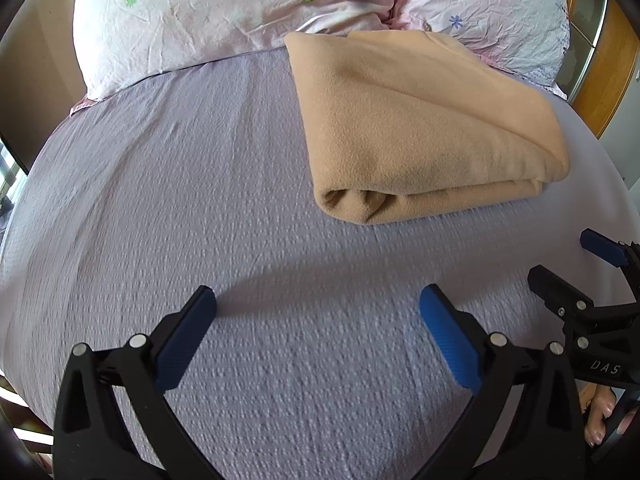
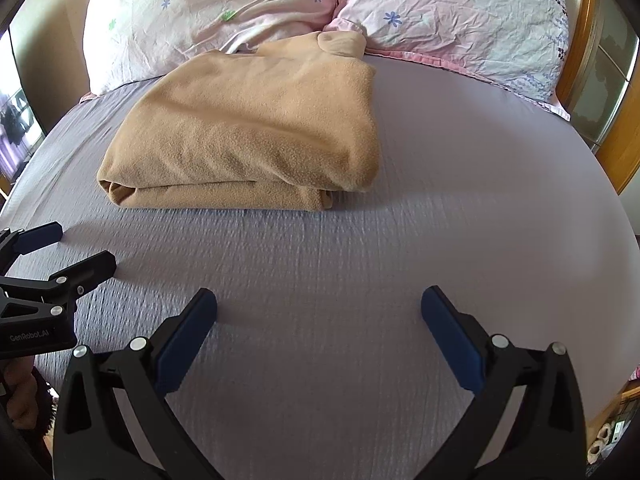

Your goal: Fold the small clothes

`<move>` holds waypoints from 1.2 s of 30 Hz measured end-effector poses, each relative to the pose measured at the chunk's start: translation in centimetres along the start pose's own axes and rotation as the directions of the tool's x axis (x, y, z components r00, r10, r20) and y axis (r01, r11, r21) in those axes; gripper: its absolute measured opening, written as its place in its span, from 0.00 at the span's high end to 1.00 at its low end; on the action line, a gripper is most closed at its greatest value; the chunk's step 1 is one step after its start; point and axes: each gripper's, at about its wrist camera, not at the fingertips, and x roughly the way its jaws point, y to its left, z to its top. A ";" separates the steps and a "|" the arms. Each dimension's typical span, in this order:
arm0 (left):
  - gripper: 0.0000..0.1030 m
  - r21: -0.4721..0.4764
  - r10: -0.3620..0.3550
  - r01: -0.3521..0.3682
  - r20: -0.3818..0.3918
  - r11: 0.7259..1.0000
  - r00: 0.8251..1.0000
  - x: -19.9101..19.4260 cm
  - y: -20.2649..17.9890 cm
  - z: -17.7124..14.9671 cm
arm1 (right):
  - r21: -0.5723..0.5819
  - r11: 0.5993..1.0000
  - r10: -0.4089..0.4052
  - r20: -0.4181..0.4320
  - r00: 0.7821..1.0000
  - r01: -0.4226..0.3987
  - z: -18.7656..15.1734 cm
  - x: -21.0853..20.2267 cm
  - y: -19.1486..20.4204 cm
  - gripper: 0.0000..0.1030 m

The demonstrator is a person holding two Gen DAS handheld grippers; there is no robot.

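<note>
One tan fleece garment (image 1: 420, 128) lay folded into a thick rectangle on the bed (image 1: 200, 200), its far end touching the two floral pillows (image 2: 208, 12) at the head. Layered folded edges faced the cameras, with a rolled bit at the pillow end. Two grippers hovered over the lilac sheet, near the garment but apart from it: the left gripper (image 1: 318, 332) and the right gripper (image 2: 319, 332), both with fingers spread wide, grasping nothing.
</note>
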 end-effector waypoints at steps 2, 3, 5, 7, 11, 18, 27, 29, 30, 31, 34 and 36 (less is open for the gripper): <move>0.02 0.000 -0.001 0.001 -0.005 1.000 1.000 0.0 0.0 0.0 | 0.000 1.000 0.000 0.000 1.000 0.000 0.0 0.0 0.0 0.01; 0.02 0.000 -0.001 0.001 -0.008 1.000 1.000 0.0 0.0 0.1 | 0.000 1.000 0.000 0.000 1.000 0.000 0.0 0.0 0.0 0.01; 0.02 0.001 -0.002 0.002 -0.010 1.000 1.000 0.1 0.0 0.1 | 0.000 1.000 0.000 0.001 1.000 0.000 0.0 0.0 0.0 0.01; 0.02 0.001 -0.002 0.002 -0.013 1.000 1.000 0.1 0.0 0.2 | -0.001 1.000 0.001 0.000 1.000 -0.001 0.0 0.0 0.0 0.01; 0.02 0.002 -0.003 0.003 -0.014 1.000 1.000 0.1 0.1 0.3 | -0.002 1.000 0.001 0.002 1.000 -0.001 0.0 0.0 0.0 0.01; 0.02 0.001 -0.003 0.003 -0.015 1.000 1.000 0.1 0.1 0.3 | 0.000 1.000 0.000 0.005 1.000 0.000 0.0 0.0 0.0 0.01; 0.02 0.002 -0.003 0.003 -0.016 1.000 1.000 0.2 0.1 0.3 | 0.000 1.000 0.001 0.006 1.000 -0.001 0.1 0.0 0.0 0.01; 0.02 0.001 -0.003 0.003 -0.016 1.000 1.000 0.1 0.1 0.2 | 0.001 1.000 0.000 0.006 1.000 0.000 0.0 0.0 0.0 0.01; 0.02 0.002 -0.003 0.003 -0.016 1.000 1.000 0.1 0.1 0.3 | 0.001 1.000 0.000 0.006 1.000 0.000 0.0 0.0 0.0 0.01; 0.02 0.003 -0.003 0.003 -0.016 1.000 1.000 0.1 0.1 0.3 | 0.001 1.000 0.000 0.006 1.000 0.000 0.0 0.0 0.0 0.01; 0.02 0.002 -0.002 0.002 -0.015 1.000 1.000 0.1 0.1 0.3 | 0.002 1.000 0.000 0.006 1.000 0.000 0.0 0.0 0.0 0.01; 0.02 0.002 -0.002 0.002 -0.015 1.000 1.000 0.1 0.1 0.2 | 0.002 1.000 0.000 0.007 1.000 0.000 0.0 0.0 0.0 0.01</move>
